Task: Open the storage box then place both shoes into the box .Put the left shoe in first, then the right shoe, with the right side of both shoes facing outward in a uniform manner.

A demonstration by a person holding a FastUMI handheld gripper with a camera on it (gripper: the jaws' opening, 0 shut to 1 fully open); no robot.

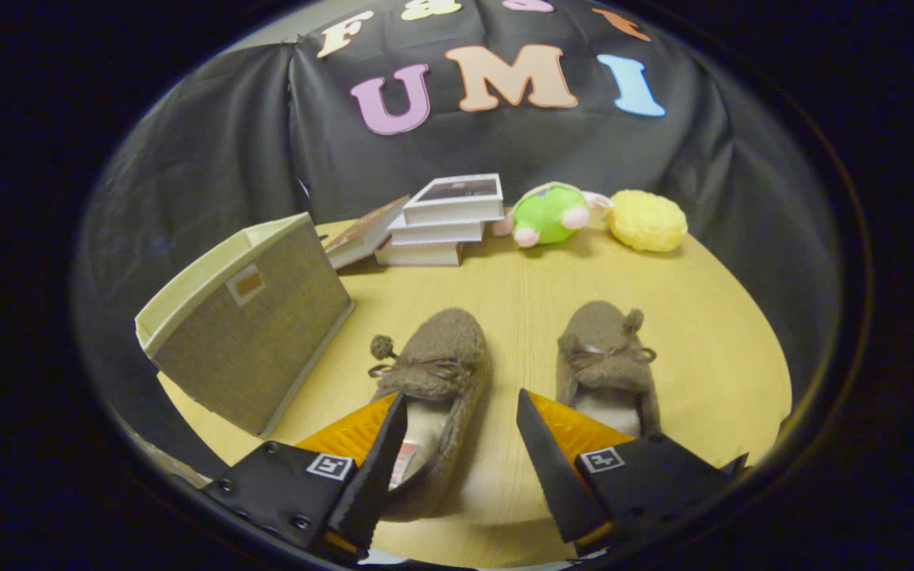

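Observation:
Two brown fuzzy slippers with bows lie on the round wooden table (pixel 695 317), toes pointing away from me. The left shoe (pixel 433 373) lies partly between my fingers, its heel end close to the left finger (pixel 382 452). The right shoe (pixel 604 357) lies just beyond the right finger (pixel 544 448). My gripper (pixel 461 408) stands open and holds nothing. A beige fabric storage box (pixel 255 329) with a cream rim stands to the left of the shoes, its lid leaning behind it.
A stack of books (pixel 445 222) sits at the back of the table, with another book (pixel 362 234) leaning beside it. A green plush toy (pixel 550 214) and a yellow fluffy ball (pixel 647 220) lie to their right.

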